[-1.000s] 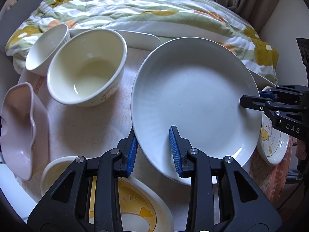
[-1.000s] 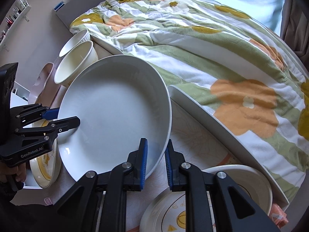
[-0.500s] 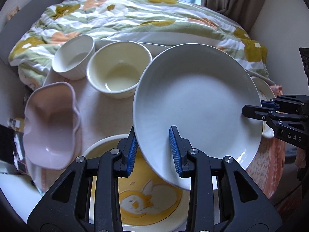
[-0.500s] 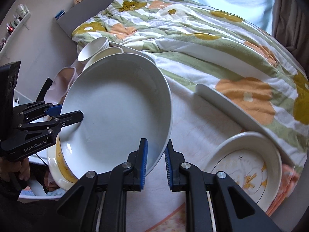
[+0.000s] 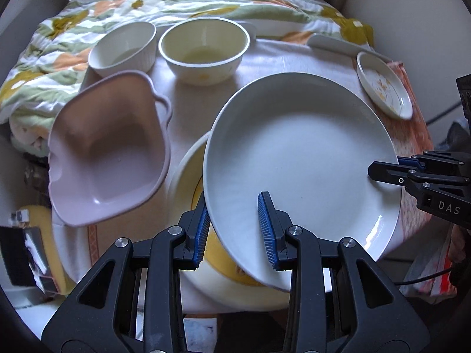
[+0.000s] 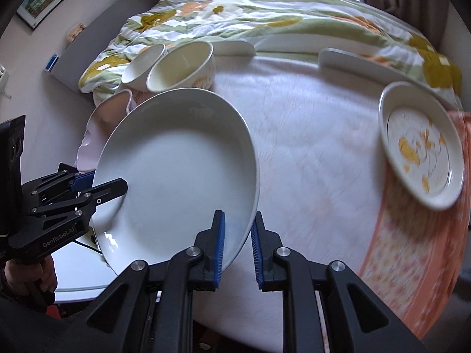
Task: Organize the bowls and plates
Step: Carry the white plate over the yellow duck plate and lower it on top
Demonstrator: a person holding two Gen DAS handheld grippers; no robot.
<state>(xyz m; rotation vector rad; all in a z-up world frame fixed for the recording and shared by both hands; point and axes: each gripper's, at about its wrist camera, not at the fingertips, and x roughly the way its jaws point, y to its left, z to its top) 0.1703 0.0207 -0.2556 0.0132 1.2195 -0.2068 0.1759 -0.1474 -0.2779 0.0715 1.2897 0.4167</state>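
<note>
A large white plate hangs tilted above the table, held at two sides of its rim. My left gripper is shut on its near edge, and it shows again at the left in the right wrist view. My right gripper is shut on the opposite edge, and it shows at the right in the left wrist view. Under the white plate lies a plate with a yellow duck pattern, mostly hidden.
A pink wavy bowl sits left of the held plate. Behind stand a cream bowl and a white ribbed bowl. A small yellow-patterned plate rests on the table at the right. The flowered blanket lies beyond.
Both grippers have carried the white plate across the table, away from the small patterned plate and over the duck plate. Both views have rolled. The grip is unchanged.
</note>
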